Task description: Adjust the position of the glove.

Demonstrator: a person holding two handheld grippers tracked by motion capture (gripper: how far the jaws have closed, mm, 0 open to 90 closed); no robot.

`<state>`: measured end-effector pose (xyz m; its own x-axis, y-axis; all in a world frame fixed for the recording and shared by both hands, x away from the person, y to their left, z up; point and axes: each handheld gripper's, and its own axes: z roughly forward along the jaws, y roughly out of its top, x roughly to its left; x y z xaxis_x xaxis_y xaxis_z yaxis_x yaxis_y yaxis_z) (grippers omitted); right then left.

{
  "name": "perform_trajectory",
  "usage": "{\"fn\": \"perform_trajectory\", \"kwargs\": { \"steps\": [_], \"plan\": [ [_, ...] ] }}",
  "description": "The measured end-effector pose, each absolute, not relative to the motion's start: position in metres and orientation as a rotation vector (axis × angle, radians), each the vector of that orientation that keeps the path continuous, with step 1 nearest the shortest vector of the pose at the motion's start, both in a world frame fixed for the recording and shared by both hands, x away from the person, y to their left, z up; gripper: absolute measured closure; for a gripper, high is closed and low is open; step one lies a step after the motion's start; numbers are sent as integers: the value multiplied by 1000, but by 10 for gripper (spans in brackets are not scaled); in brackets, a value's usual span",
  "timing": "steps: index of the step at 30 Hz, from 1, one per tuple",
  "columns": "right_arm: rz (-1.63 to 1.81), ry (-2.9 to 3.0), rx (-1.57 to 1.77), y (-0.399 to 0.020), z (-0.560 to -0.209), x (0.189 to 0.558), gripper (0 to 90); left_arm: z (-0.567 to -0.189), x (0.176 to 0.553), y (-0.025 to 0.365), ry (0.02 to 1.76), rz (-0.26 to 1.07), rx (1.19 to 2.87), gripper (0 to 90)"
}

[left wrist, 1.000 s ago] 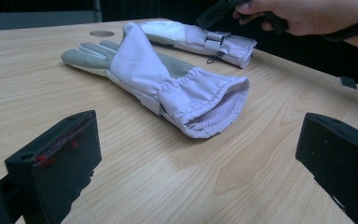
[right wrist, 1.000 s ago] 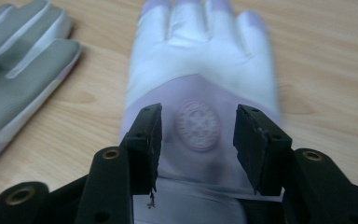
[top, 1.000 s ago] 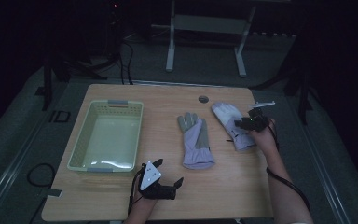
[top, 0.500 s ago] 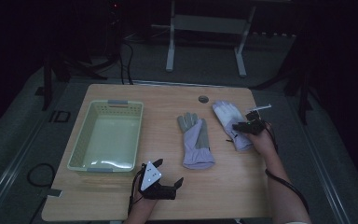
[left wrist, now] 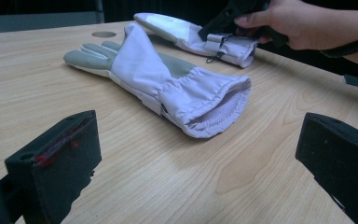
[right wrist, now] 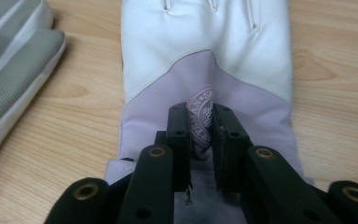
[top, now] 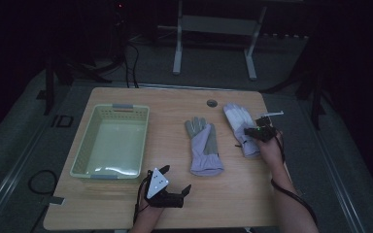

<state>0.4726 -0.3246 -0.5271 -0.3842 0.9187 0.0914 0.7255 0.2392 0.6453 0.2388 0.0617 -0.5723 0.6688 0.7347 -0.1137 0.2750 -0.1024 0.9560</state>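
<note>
While its jaws have just been closing, the right gripper (right wrist: 200, 135) pinches a fold of fabric on the back of the right-hand glove (right wrist: 205, 60), lying flat near the table's (top: 126, 213) right edge. The left gripper (top: 167, 190) rests wide apart and empty at the near edge, facing the second glove (left wrist: 168, 84); a pale basket (top: 109, 145) sits left.

high view: dim, dark surroundings | gripper views: bright, sharp
</note>
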Motion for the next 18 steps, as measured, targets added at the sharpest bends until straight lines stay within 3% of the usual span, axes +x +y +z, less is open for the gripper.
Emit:
{"fn": "perform_trajectory", "kwargs": {
  "steps": [9,18],
  "plan": [
    [894,2124,1487,-323,-493,453,804,-572,239,61,830,477,1679,2],
    [966,1936,1528,-323,-436,397,809,-572,238,61,825,489,1686,2]
  ]
}}
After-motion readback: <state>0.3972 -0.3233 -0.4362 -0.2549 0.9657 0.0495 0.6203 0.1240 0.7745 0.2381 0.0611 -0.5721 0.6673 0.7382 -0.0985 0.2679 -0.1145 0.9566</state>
